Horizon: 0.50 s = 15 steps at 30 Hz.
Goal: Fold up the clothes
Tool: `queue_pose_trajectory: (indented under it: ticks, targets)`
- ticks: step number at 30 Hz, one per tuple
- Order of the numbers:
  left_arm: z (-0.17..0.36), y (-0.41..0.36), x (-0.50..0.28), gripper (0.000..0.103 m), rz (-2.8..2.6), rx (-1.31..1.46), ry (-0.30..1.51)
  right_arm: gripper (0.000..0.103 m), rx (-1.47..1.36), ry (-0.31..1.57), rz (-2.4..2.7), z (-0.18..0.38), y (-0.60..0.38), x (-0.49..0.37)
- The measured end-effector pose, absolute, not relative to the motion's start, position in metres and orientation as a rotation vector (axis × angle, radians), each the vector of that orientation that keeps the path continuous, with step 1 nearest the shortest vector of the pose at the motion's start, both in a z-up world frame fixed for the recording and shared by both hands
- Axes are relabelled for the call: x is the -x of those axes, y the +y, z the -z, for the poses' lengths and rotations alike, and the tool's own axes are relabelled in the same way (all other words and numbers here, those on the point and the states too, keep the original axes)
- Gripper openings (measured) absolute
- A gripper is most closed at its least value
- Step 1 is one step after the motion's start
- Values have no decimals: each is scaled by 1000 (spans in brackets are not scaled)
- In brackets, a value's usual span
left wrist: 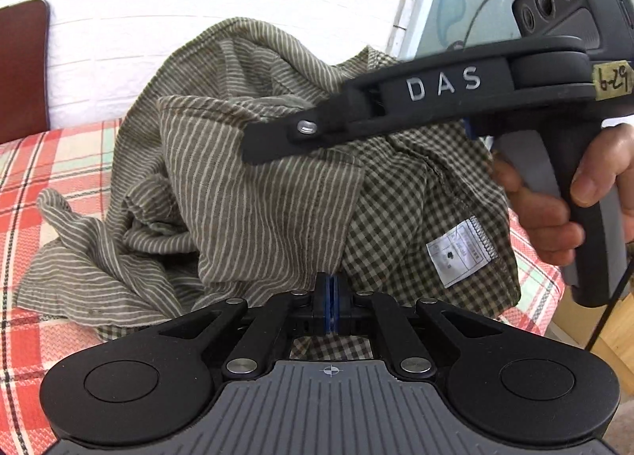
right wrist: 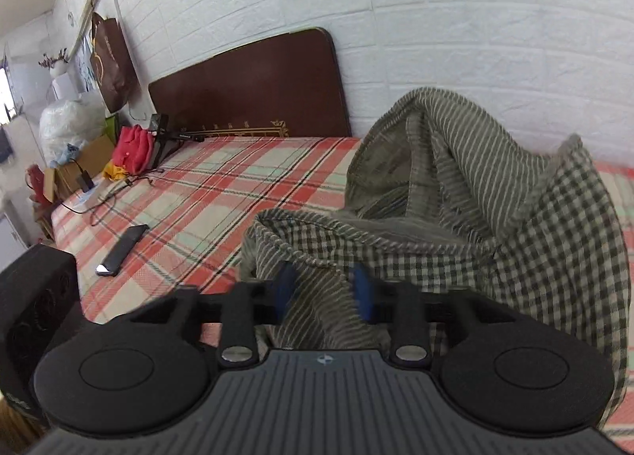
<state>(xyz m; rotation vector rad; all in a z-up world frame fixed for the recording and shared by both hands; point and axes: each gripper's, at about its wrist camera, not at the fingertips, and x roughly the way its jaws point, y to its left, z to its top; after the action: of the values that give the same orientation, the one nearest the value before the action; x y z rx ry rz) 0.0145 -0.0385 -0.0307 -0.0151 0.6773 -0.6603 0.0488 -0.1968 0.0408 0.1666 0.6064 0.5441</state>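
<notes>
An olive shirt (left wrist: 257,197) with thin white stripes and a green-and-white checked inside is held up in a bunch over the plaid bed sheet (left wrist: 51,161). My left gripper (left wrist: 331,296) is shut on its lower edge, blue pads pressed together. A white care label (left wrist: 455,257) shows on the checked side. My right gripper (left wrist: 253,150) reaches in from the right, held by a hand (left wrist: 554,217). In the right wrist view the right gripper (right wrist: 324,292) stands open, a fold of the shirt (right wrist: 475,177) lying between its blue pads (right wrist: 285,292).
A dark phone (right wrist: 123,249) lies on the plaid sheet (right wrist: 222,193) to the left. A brown headboard (right wrist: 253,90) leans on the white brick wall. Cables, a red cloth (right wrist: 132,150) and a cardboard box sit at the far end. A black tracker unit (right wrist: 35,308) shows at lower left.
</notes>
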Motion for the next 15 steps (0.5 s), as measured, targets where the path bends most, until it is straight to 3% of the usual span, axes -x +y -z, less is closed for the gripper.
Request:
queue_pose_trajectory:
  ticks: [1, 3, 8, 10, 12, 15]
  targets:
    - [29, -38, -12, 3, 652, 7, 670, 1, -176, 615, -545, -40, -199, -49]
    - [22, -33, -7, 23, 640, 0, 653, 1, -195, 630, -547, -38, -203, -49]
    - [-5, 1, 7, 25, 613, 81, 575, 1, -262, 556, -447, -51, -248, -27]
    - [-15, 11, 9, 31, 570, 94, 529, 1, -287, 544, -409, -51, -263, -18]
    - [-21, 12, 7, 49, 492, 68, 492, 1, -319, 535, -377, -50, -278, -6]
    - [-23, 6, -10, 53, 447, 57, 491, 1, -361, 533, -321, -45, -296, 15]
